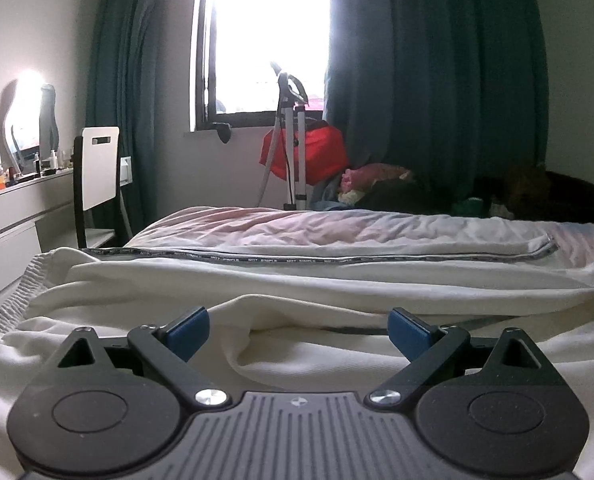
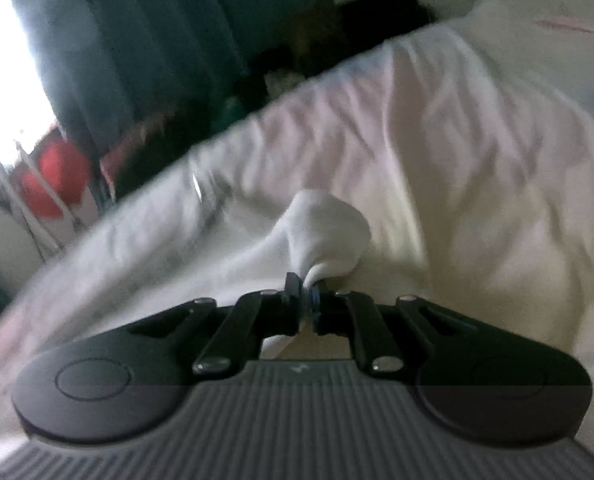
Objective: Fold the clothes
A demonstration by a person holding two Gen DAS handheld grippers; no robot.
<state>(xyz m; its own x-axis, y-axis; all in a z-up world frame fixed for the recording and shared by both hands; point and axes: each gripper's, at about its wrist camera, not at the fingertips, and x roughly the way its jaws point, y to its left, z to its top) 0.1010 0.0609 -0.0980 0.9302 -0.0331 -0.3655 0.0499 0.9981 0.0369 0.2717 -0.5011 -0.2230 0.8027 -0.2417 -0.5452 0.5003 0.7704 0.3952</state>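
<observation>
A white garment (image 1: 257, 280) with a dark printed stripe and a ribbed elastic hem lies spread across the bed. My left gripper (image 1: 299, 330) is open, low over the garment, with a raised fold of white cloth between its blue pads (image 1: 189, 330). In the blurred right wrist view, my right gripper (image 2: 307, 292) is shut on a bunched corner of the white garment (image 2: 325, 232), which bulges up just beyond the fingertips.
The bed (image 1: 337, 228) carries a pale pink-white sheet. Beyond it are a white chair (image 1: 99, 168), a dresser with bottles (image 1: 21, 200), a tripod (image 1: 293, 140), a red bag (image 1: 321, 152), a clothes pile (image 1: 377, 184) and dark teal curtains (image 1: 437, 80).
</observation>
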